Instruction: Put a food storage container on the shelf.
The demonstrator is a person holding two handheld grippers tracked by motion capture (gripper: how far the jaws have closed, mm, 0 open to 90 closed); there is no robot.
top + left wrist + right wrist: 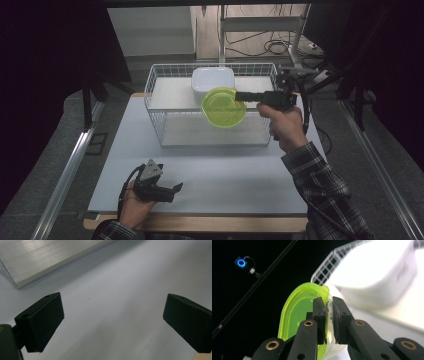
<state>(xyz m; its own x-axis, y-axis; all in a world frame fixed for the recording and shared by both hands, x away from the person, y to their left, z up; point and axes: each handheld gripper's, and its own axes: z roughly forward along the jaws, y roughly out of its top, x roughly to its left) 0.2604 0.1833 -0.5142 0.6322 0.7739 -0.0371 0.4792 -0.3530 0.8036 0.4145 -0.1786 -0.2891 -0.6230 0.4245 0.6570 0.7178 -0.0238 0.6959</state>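
The right gripper (240, 96) was clamped on the rim of a translucent lime-green plastic lid (223, 107), round and glossy, held on edge in the air at the front of the wire rack's (155, 82) upper shelf. Just behind it, toward the desk's (210, 170) far edge, sat a smooth white rounded-square container (213, 81). The left gripper (167, 191) rested wide open and empty near the desk's near-left corner.

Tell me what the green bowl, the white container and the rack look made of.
Green bowl: translucent glossy plastic, probably; light glows through its rim. White container: opaque smooth plastic, by its rounded moulded corners. Rack: white-coated wire, seemingly metal, in an open grid.
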